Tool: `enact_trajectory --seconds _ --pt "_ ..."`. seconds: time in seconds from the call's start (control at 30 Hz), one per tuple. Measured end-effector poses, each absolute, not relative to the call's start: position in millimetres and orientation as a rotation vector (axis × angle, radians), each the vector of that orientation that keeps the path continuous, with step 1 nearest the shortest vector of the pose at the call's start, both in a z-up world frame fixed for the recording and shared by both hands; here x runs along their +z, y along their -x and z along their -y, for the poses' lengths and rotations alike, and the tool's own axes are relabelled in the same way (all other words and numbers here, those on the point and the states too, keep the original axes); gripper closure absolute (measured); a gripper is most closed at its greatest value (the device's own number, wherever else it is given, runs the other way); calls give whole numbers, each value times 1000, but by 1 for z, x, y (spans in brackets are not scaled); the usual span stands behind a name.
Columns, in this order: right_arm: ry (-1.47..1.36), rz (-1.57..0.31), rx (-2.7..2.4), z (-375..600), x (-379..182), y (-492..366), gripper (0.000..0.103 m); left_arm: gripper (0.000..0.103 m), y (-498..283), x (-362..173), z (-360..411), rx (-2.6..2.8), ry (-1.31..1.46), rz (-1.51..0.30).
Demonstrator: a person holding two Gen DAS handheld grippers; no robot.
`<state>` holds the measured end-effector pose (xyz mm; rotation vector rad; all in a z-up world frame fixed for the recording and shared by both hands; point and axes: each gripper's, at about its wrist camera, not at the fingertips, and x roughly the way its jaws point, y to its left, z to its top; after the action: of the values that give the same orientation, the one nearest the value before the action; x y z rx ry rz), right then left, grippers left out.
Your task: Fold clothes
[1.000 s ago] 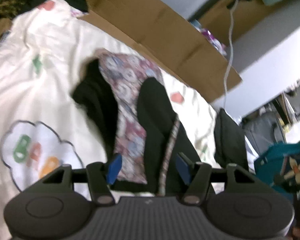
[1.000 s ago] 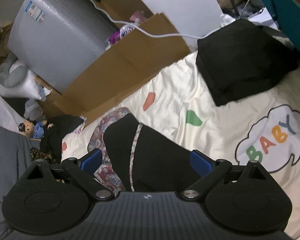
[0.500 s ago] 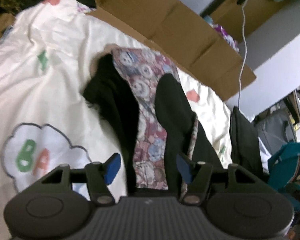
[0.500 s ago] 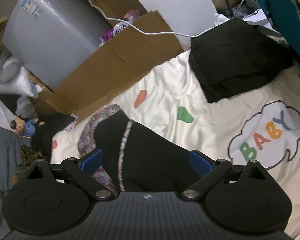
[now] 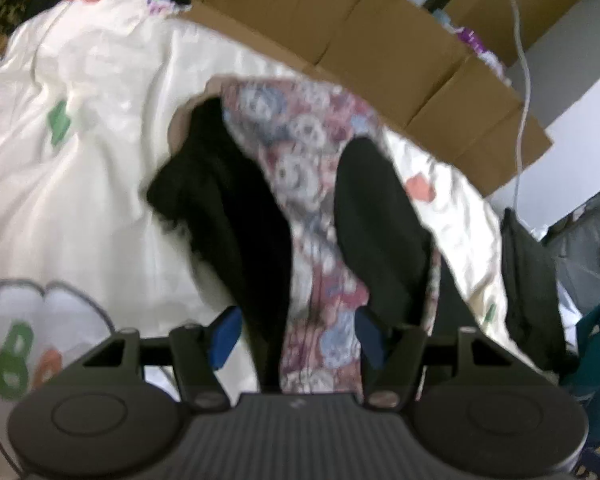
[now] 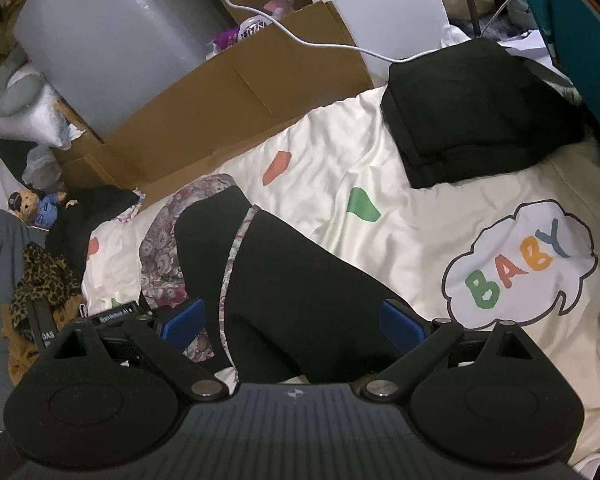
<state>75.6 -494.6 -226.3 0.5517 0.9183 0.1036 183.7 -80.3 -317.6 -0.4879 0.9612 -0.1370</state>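
Observation:
A black garment with a flowered pink-and-blue lining lies crumpled on the cream "BABY" sheet. It also shows in the right wrist view, black side up with a patterned trim. My left gripper is open, its blue pads either side of the garment's near end. My right gripper is open wide just above the garment's black part. Neither holds cloth. A folded black stack sits at the sheet's far right corner.
Flattened cardboard runs along the sheet's far edge, with a white cable over it. A grey wrapped case stands behind. A leopard-print cloth and a doll lie at the left. A teal bag is at the right.
My left gripper has moved closer over the garment, which now fills more of its view. My right gripper has drifted slightly; the garment lies the same. Both grippers stay open.

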Motion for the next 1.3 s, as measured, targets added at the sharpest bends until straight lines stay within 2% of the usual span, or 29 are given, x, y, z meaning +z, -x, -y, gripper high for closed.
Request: enact_trajectory --seconds 0.13,0.43,0.87,0.93,1.03,1.07,1.13,1.17,1.2,1.3 --pt "-549 -926 101 496 -229 -76 6 33 -194 -299 63 -131 447 -884" --pt "-543 -943 94 498 -236 -76 6 33 -268 -281 28 -96 306 -801" --pt "-540 -997 83 496 -249 -77 6 33 -345 -331 25 -102 371 -874" --pt "-540 -1002 89 493 -250 -78 6 28 -348 -333 26 -117 398 -871" --pt "-539 -1009 98 489 -252 -79 6 28 -353 -333 28 -147 408 -861" --pt "-539 -1011 101 487 -252 -80 6 31 -354 -333 29 -158 404 -857" --pt "-538 -1016 107 484 -253 -81 6 57 -355 -329 31 -182 395 -853" --pt "-538 -1018 110 483 -254 -81 6 64 -355 -328 32 -189 385 -856" --pt "-538 -1021 113 481 -255 -82 6 79 -354 -326 32 -206 381 -856" --pt "-537 -1028 122 477 -256 -83 6 92 -350 -320 34 -261 359 -853"
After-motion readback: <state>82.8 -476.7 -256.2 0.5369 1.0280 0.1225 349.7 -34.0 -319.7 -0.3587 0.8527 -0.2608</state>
